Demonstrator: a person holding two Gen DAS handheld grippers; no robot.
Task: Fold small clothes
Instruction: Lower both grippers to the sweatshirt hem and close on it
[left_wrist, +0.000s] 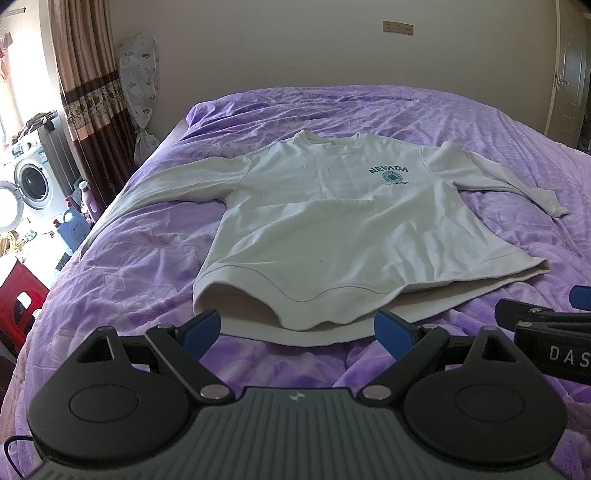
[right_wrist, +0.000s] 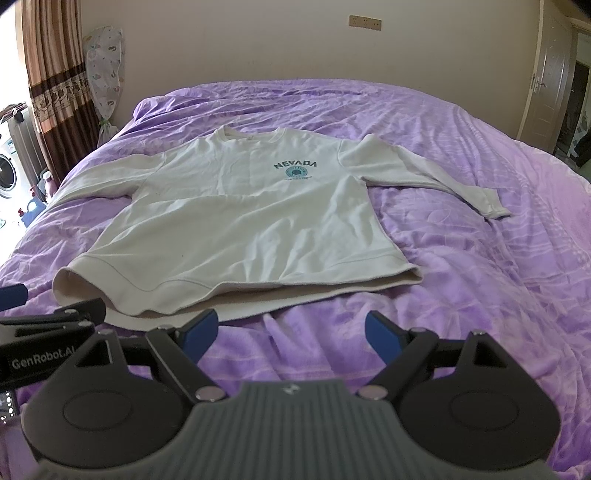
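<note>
A white long-sleeved sweatshirt (left_wrist: 332, 221) with a teal NEVADA print lies flat, front up, on the purple bedspread (left_wrist: 147, 258), both sleeves spread out. It also shows in the right wrist view (right_wrist: 240, 221). My left gripper (left_wrist: 297, 328) is open and empty, its blue pads just short of the hem. My right gripper (right_wrist: 290, 328) is open and empty, just short of the hem's right part. Each gripper shows at the edge of the other's view: the right gripper (left_wrist: 546, 325) and the left gripper (right_wrist: 55, 321).
The bedspread (right_wrist: 461, 277) covers a wide bed. Left of the bed are a brown curtain (left_wrist: 85, 74), a washing machine (left_wrist: 33, 181), a blue jug (left_wrist: 72, 229) and a red stool (left_wrist: 18, 295). A door (left_wrist: 569, 74) stands at the right.
</note>
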